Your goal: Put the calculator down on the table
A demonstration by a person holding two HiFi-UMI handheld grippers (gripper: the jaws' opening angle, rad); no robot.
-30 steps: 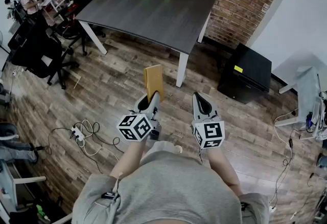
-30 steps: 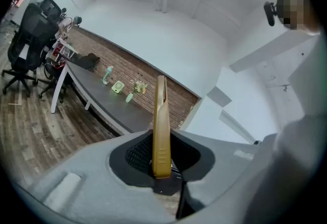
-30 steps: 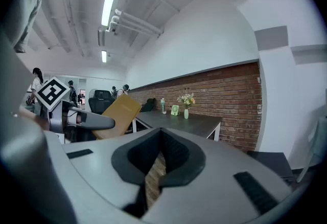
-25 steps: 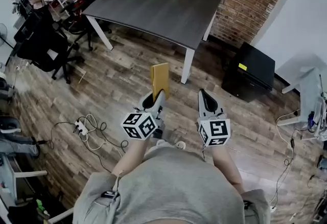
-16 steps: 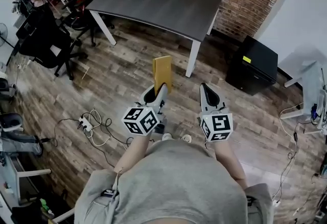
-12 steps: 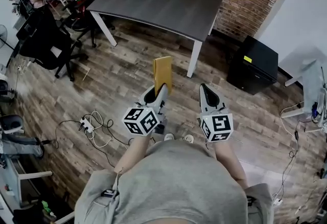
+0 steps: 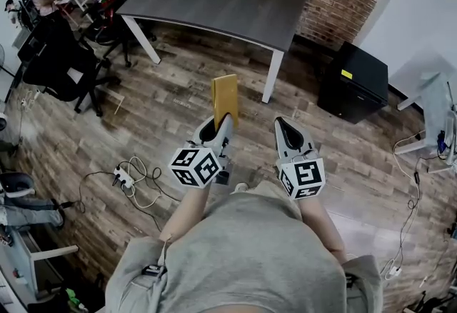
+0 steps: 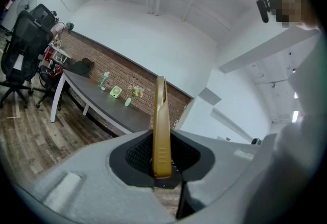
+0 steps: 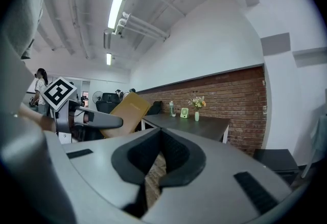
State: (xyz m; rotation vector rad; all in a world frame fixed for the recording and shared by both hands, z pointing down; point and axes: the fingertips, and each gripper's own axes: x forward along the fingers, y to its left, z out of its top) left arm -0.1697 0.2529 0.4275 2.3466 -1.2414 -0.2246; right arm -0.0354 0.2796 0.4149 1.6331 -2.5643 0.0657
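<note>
Yellow calculator [image 7: 225,96] stands on edge, its near end clamped in the left claw [image 7: 216,134], jutting forward for carrying above the wooden floor [image 7: 164,115], not yet set down. Ahead of that claw, well apart, lies the dark counter [image 7: 214,8]. To its right, the right claw [image 7: 287,138] is clenched on nothing.
</note>
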